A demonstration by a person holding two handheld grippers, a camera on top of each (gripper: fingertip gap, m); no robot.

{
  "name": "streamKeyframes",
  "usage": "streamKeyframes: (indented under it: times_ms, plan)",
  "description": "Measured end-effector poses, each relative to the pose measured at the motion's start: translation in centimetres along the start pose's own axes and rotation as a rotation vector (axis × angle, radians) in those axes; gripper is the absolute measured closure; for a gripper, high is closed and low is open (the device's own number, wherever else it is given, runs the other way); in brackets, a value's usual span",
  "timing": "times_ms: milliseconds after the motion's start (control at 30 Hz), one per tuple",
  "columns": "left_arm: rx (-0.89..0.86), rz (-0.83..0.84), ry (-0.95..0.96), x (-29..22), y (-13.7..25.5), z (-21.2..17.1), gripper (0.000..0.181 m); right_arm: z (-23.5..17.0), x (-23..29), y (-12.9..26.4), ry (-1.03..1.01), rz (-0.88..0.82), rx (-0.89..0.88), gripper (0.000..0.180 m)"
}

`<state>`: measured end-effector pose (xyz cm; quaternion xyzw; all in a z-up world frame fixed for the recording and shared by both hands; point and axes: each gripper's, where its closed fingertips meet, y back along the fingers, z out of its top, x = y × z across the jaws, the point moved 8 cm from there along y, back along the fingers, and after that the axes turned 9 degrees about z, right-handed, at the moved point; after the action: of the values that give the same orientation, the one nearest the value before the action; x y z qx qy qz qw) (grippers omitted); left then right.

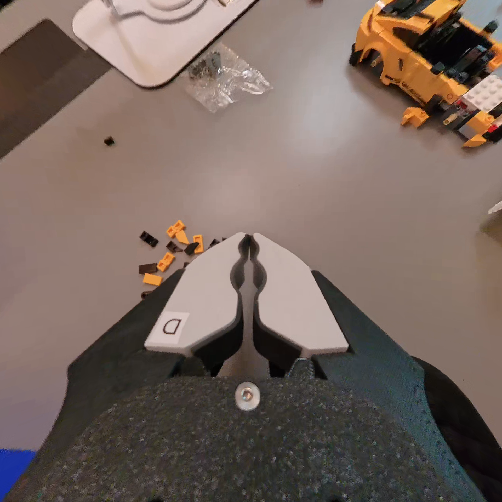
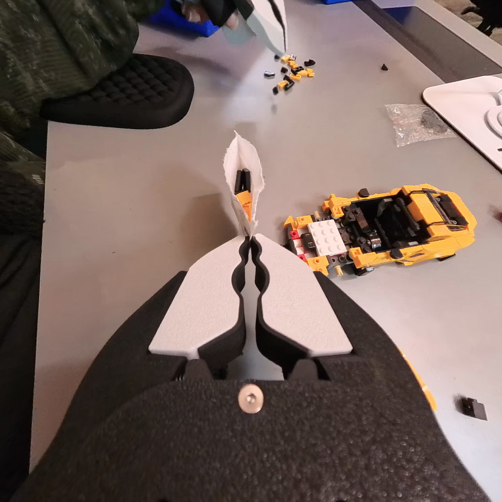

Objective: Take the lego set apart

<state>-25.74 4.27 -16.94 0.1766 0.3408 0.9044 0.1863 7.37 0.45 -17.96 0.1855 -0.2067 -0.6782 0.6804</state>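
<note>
Two grippers are at work over a grey surface (image 1: 271, 168), and we hold one in each hand. Our right gripper (image 2: 250, 237) has its jaws pinched together on the bottom edge of a torn white paper bag (image 2: 244, 173), which stands up beyond the tips with its mouth open; inside it we see black and orange bricks. Our left gripper (image 1: 249, 239) has its jaws drawn nearly together, with something small and dark at the very tips; we cannot tell whether it is a gripped piece or part of the jaws.

The lego car (image 2: 380, 231), orange and black with white plates at one end, lies on the surface just right of the right gripper's tips. Its roof section is off, so the dark interior shows, and bare axle pins stick out where wheels would sit. In the left wrist view the same car sits at the far right.

A scatter of loose orange and black pieces (image 1: 168, 255) lies just left of the left gripper's tips. One single black piece (image 1: 109, 141) rests well apart from them, farther left. A clear plastic bag (image 1: 225, 78) holding small grey parts lies far off, beside a white board (image 1: 152, 40). Another lone black piece (image 2: 474, 411) sits near the right gripper's body, on its right.
</note>
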Motion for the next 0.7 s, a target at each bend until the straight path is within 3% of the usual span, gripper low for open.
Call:
streamKeyframes:
  times_ms: [167, 267, 400, 500, 700]
  plan:
    - [-0.086, -0.053, -0.023, -0.9, 0.8, 1.1, 0.181, 0.0, 0.0, -0.1, -0.004, 0.002, 0.002, 0.179]
    - [-0.036, -0.025, -0.03, -0.7, 0.4, 0.6, 0.181, -0.1, 0.0, -0.1, -0.004, 0.003, 0.005, 0.179]
    - [0.137, 0.026, 0.002, -0.1, -1.4, -1.3, 0.152, -0.1, 0.0, -0.1, -0.004, 0.003, 0.004, 0.179]
    - [0.215, 0.058, 0.035, 0.7, -2.3, -2.4, 0.154, 0.0, 0.0, 0.0, -0.002, 0.002, 0.001, 0.179]
    - [0.185, 0.035, 0.139, 1.2, -3.2, -2.2, 0.159, 0.0, 0.1, 0.0, 0.003, 0.001, 0.0, 0.179]
